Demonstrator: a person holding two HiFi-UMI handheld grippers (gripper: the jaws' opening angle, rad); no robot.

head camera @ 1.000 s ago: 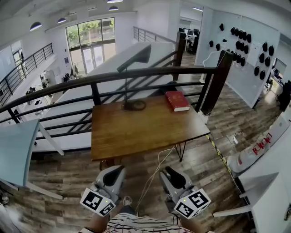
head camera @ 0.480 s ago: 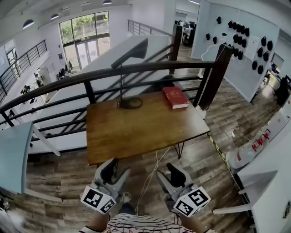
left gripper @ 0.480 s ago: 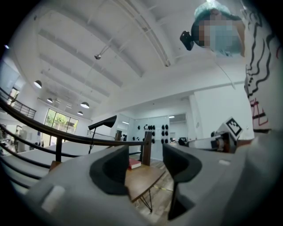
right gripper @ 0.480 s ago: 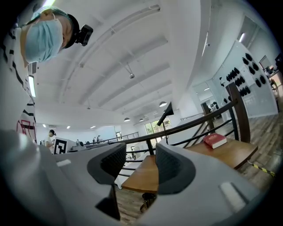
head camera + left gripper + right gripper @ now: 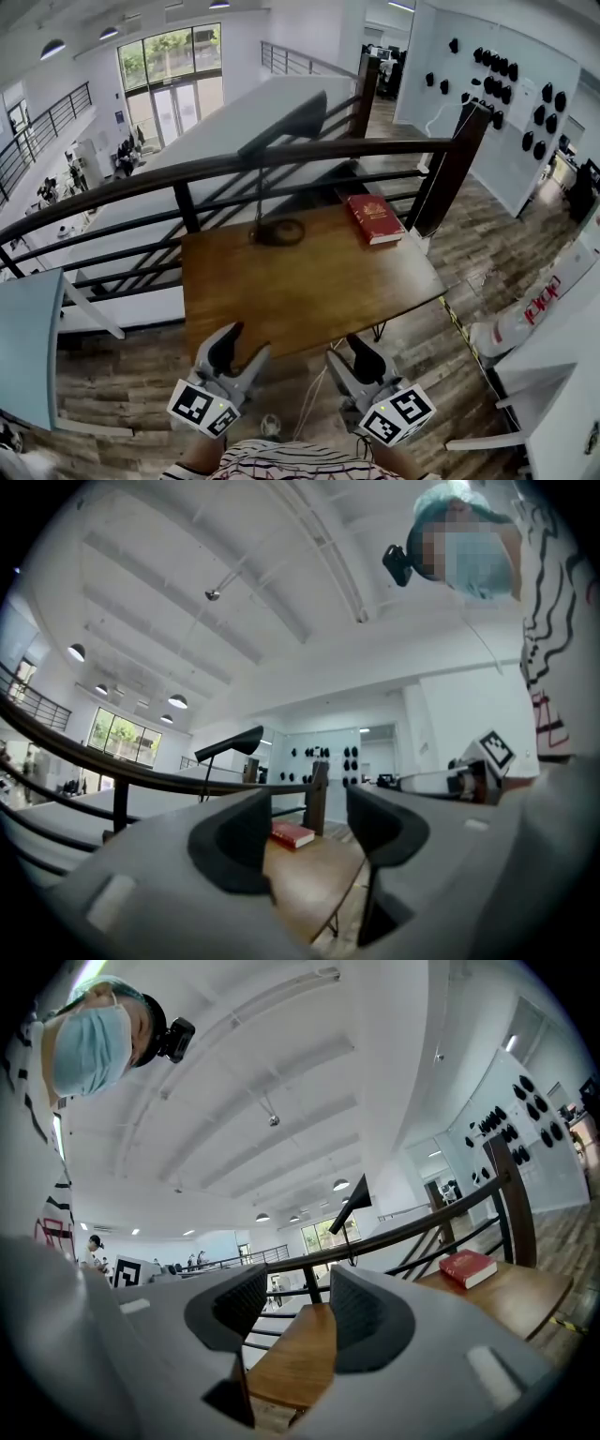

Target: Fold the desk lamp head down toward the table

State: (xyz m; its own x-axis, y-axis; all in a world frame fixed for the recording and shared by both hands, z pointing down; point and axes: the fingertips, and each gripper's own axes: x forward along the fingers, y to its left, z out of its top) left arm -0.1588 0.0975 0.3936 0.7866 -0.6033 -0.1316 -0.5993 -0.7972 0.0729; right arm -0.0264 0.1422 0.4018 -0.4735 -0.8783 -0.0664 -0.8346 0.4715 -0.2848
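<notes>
A black desk lamp stands at the back of the wooden table (image 5: pixel 309 281). Its ring base (image 5: pixel 277 232) rests on the top and its long head (image 5: pixel 286 122) is raised on a thin stem above the railing. My left gripper (image 5: pixel 234 347) and right gripper (image 5: pixel 361 361) hover side by side at the table's near edge, far short of the lamp. Both have just been opening and hold nothing between their jaws. The lamp head (image 5: pixel 234 742) shows beyond the left gripper (image 5: pixel 305 841) in the left gripper view. Beyond the right gripper (image 5: pixel 292 1321) the lamp head (image 5: pixel 352 1206) shows again.
A red book (image 5: pixel 375 218) lies at the table's back right corner. A dark railing (image 5: pixel 187 169) with a thick post (image 5: pixel 450 169) runs right behind the table, over a drop to a lower floor. A cable (image 5: pixel 314 398) trails on the wooden floor under the near edge.
Both grippers have moved forward to the table's near edge. Their jaws have spread from nearly closed to open. The lamp and book have not moved.
</notes>
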